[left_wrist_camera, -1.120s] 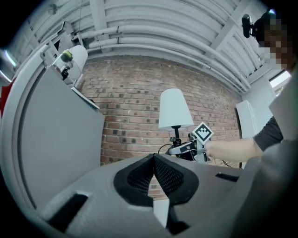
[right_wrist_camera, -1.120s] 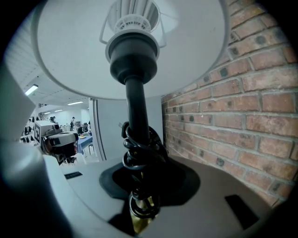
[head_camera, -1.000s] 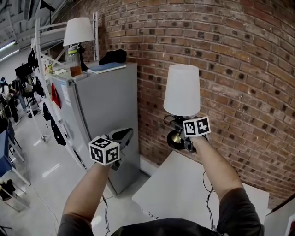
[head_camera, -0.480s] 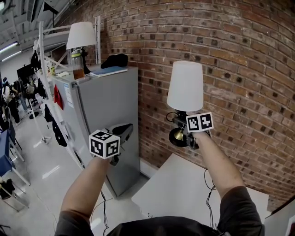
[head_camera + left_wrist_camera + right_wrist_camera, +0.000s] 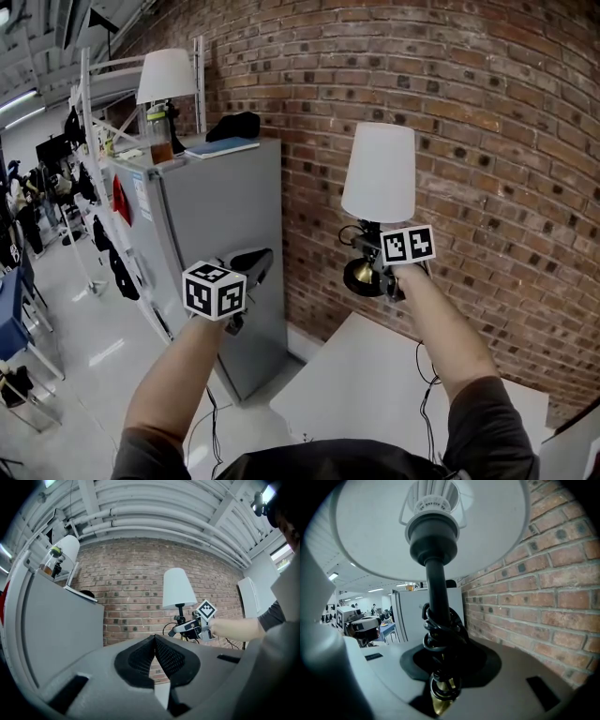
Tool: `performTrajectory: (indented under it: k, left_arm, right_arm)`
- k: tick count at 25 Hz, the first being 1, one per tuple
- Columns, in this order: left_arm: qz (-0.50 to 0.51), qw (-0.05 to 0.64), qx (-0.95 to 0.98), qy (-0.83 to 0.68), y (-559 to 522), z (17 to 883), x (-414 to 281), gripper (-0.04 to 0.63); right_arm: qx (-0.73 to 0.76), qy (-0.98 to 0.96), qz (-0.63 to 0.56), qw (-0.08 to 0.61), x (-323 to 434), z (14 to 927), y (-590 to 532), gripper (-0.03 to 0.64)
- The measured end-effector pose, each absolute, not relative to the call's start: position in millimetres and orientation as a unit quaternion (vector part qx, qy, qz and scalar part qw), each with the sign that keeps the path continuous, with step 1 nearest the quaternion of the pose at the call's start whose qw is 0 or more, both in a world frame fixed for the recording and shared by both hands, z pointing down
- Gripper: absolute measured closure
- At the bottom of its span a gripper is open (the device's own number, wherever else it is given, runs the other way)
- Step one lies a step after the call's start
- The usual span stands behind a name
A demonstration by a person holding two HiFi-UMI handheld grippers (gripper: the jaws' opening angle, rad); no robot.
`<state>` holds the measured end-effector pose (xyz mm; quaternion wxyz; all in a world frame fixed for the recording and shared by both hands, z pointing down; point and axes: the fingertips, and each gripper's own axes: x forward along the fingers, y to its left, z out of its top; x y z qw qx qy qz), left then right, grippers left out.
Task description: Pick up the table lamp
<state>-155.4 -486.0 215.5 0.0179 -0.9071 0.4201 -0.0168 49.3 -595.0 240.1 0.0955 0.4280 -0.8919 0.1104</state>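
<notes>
Height is what has changed: your right gripper [image 5: 379,272] has carried the table lamp [image 5: 379,173] a little higher than it was a second ago, and the brass foot now hangs clear of the white surface [image 5: 375,384] below it. The grip itself looks the same. The jaws are partly closed and clamped on the black stem, right where the cord [image 5: 440,630] is wound around it, just above the foot. The lamp stands upright in that hold, with its shade near the brick wall [image 5: 487,141] but not touching it.

Your left gripper [image 5: 154,651] has come up by about as much. Its jaws are pressed together on nothing, and it hovers beside the grey cabinet [image 5: 225,216].

For the task, this means the pick-up is as good as done: the lamp is off the surface and borne by one gripper alone. A thin cable runs down beside your right forearm; if it is the lamp's lead, lifting further may pull it taut.
</notes>
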Motion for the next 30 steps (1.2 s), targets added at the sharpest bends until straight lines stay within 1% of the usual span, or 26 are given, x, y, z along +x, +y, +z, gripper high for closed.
performTrajectory:
  k: [30]
  left_arm:
    - [-0.010, 0.018, -0.904, 0.427, -479.6, 209.3, -162.6, 0.591]
  right_arm:
    - [0.426, -0.893, 0.111, 0.092, 46.2, 230.4, -589.5, 0.508]
